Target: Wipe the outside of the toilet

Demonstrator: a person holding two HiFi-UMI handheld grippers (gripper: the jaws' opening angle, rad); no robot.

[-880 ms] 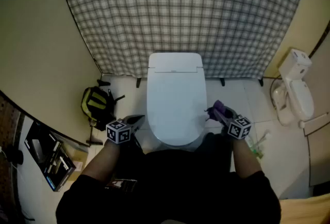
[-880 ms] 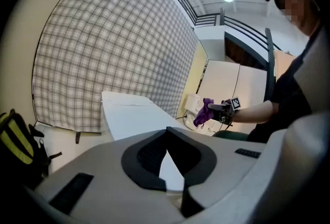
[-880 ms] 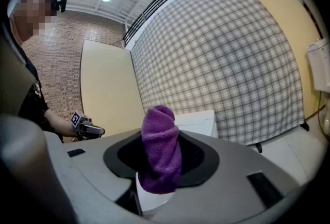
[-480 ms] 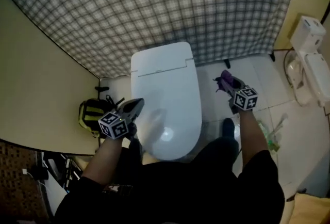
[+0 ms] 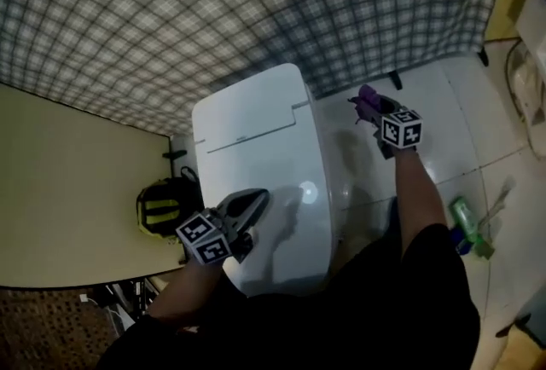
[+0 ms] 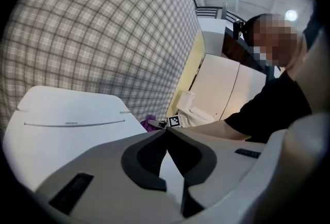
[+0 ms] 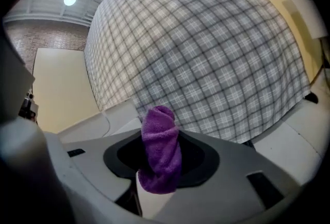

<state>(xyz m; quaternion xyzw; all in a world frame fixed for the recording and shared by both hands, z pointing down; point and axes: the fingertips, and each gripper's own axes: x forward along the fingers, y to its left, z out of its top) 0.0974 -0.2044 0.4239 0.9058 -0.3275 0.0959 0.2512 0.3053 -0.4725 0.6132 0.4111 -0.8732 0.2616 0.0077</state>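
toilet [image 5: 256, 155]: smooth glossy white, hard shell | cloth [image 7: 160, 148]: purple, fuzzy terry pile | curtain [image 5: 256, 10], 12 o'clock: matt woven check fabric | floor [image 5: 444, 121], 3 o'clock: shiny pale tiles | left gripper [image 6: 166, 130]: matt grey plastic

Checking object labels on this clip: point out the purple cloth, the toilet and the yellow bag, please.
purple cloth [image 7: 160, 150]: right gripper view, middle of the roll between the jaws.
toilet [image 5: 256, 164]: head view, flat top of the closed lid.
yellow bag [image 5: 160, 208]: head view, its yellow upper face.
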